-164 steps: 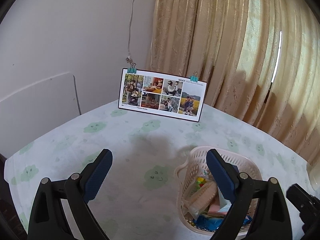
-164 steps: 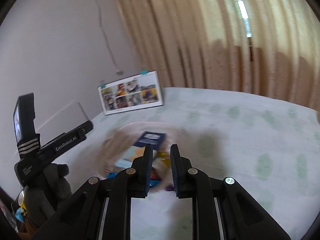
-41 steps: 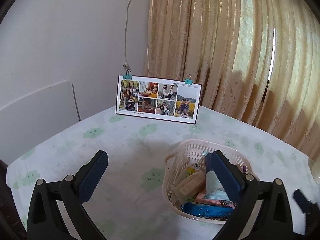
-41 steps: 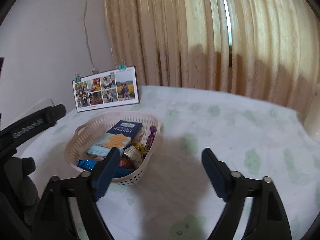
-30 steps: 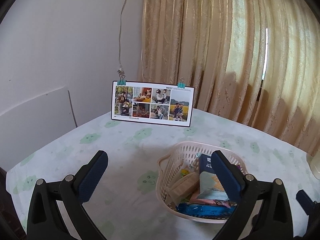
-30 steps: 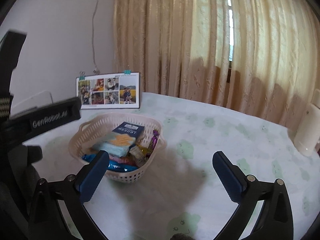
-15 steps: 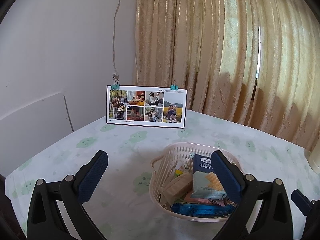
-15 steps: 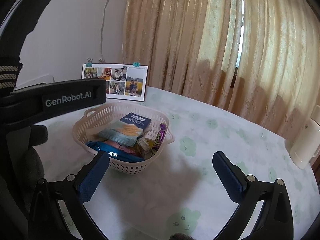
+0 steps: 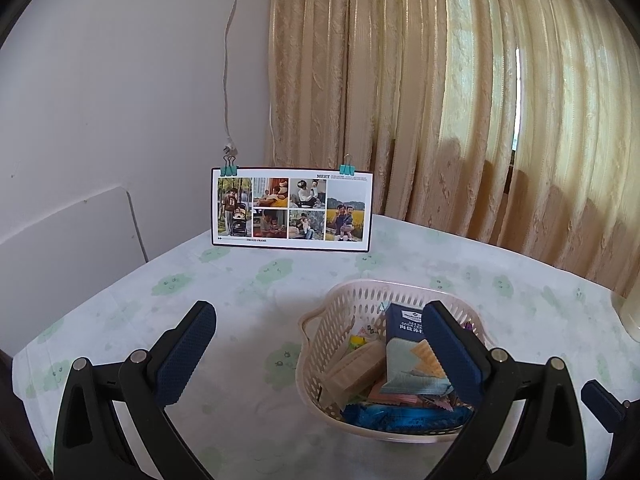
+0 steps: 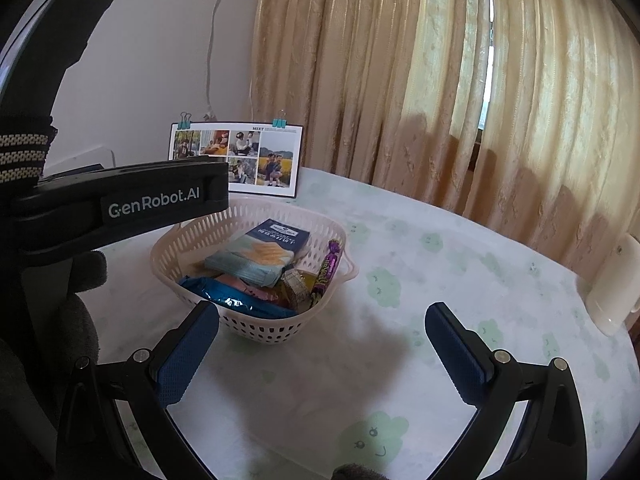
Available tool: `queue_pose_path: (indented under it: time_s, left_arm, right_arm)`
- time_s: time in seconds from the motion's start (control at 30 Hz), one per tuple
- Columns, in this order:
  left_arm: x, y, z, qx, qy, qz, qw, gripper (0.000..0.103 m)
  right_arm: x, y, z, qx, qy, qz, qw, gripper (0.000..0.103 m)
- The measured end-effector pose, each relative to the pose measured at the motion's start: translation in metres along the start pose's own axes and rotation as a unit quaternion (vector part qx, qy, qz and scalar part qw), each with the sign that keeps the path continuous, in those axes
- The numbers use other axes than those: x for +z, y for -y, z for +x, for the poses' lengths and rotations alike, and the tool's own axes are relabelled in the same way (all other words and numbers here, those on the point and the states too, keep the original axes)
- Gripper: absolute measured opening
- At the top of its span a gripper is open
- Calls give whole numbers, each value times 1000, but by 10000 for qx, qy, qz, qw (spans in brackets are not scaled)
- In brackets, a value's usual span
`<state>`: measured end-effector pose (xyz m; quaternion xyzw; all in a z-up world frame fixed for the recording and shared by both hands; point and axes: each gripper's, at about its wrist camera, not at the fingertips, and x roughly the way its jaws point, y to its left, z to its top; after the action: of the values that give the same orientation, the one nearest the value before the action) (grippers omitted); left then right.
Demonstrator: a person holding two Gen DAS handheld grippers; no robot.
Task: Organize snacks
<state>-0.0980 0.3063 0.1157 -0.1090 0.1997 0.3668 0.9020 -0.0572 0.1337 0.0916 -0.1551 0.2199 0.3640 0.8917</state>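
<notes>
Left hand-held gripper (image 9: 320,344) wide apart, empty, above desk (image 9: 248,280). Basket (image 10: 256,324) centre-desk, snacks heaped inside; purple candy bar (image 10: 326,270) leaning on rim. Right hand-held gripper (image 10: 322,344) spread, empty. Risk: a nudge tips the light basket, spilling the bar

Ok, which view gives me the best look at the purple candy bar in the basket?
The right wrist view: the purple candy bar lies fully visible against the basket rim, label readable. In the left wrist view, only a sliver shows behind the left gripper's right finger, near the basket's far edge.
</notes>
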Motion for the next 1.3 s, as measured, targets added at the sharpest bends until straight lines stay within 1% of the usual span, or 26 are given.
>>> queue_pose_path:
  time_s: [0.3,0.63,0.93,1.1,1.3]
  left_arm:
    - [-2,-1,1,9,-15,19,10000,102]
    - [-2,-2,1,53,-26,12,10000,102]
    - [-5,-9,9,220,-286,-54,9993,102]
    - [-4,-7,10,217,-329,-14,9992,102]
    - [-4,0,10,288,-323,141,9990,103]
  right_arm:
    - [0,-2,0,-61,43,-59,10000,103]
    - [0,0,0,-29,35,-74,10000,102]
    - [-2,-3,0,-46,40,-156,9999,103]
    - [-4,-8,-1,-91,150,-333,9993,102]
    - [-6,-9,4,-65,58,-325,9994,102]
